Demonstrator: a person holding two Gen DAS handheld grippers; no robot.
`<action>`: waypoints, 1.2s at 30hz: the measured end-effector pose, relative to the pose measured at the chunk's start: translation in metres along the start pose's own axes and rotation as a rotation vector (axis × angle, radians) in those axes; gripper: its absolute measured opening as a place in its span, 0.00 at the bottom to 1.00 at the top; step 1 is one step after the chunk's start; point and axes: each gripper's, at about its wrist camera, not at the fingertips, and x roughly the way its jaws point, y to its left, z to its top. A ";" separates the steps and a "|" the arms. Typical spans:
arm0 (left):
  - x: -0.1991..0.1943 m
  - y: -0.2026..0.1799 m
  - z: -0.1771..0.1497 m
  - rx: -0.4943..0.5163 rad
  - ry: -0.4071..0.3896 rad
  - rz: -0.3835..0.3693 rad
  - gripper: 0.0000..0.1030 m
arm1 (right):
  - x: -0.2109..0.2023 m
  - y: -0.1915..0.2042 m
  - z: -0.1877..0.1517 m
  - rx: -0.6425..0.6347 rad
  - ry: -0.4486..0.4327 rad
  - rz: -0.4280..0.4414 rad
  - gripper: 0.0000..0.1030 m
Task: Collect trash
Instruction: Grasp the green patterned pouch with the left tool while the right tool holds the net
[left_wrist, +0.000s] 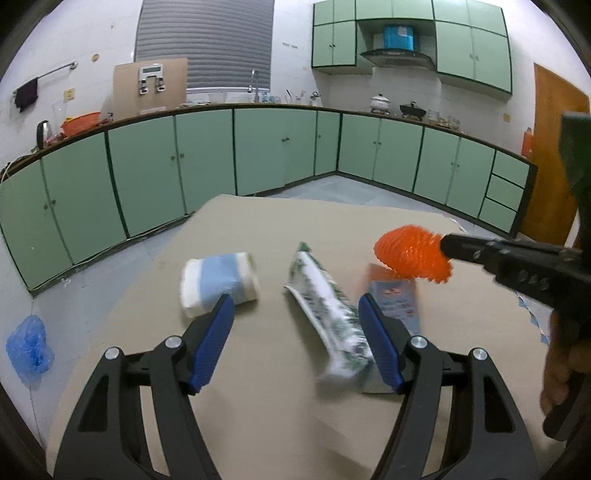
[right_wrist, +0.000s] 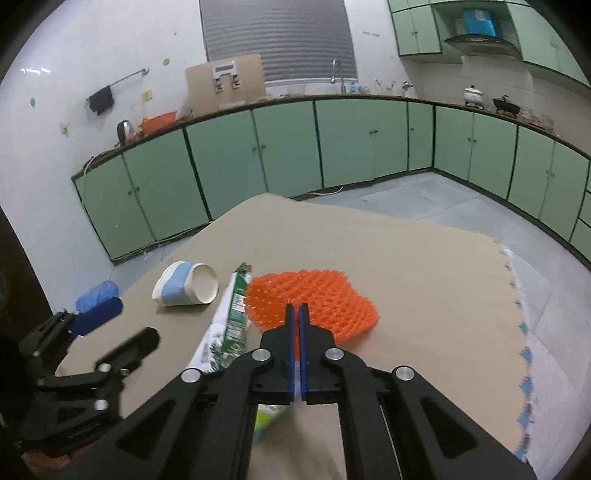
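- While clamped on the orange mesh (right_wrist: 314, 301), right gripper (right_wrist: 297, 310) shows fingers pressed together with only a thin slit between them, mesh edge pinched at the tips.
- From the left wrist view, same mesh (left_wrist: 412, 254) hangs in the air off the right gripper (left_wrist: 452, 247), lifted clear of the cardboard sheet (left_wrist: 258, 229) covering the table.
- Left gripper (left_wrist: 297, 317) wide open, holding nothing, low over the cardboard.
- Paper cup (left_wrist: 218, 282) lying on its side, just past the left blue finger (left_wrist: 212, 347); open mouth visible in the right wrist view (right_wrist: 188, 284).
- Green-and-white wrapper (left_wrist: 328, 306) lying flat between the left gripper's fingers, near end against the right blue finger (left_wrist: 380, 347); motion-blurred.
- Blue-and-red packet (left_wrist: 397, 301) lying under the hanging mesh, just beyond that same finger.
- Blue plastic bag (left_wrist: 29, 347) on the floor, off the left table edge.
- Green cabinets (left_wrist: 207, 147) along the far walls.
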 end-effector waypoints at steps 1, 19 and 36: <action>0.003 -0.005 -0.001 -0.001 0.007 -0.006 0.66 | -0.005 -0.004 -0.001 0.004 -0.004 -0.004 0.02; 0.042 -0.030 -0.012 -0.006 0.124 -0.020 0.12 | -0.026 -0.029 -0.029 0.066 0.019 -0.002 0.02; 0.008 -0.030 0.003 0.004 0.021 -0.029 0.00 | -0.051 -0.034 -0.039 0.084 0.012 -0.017 0.01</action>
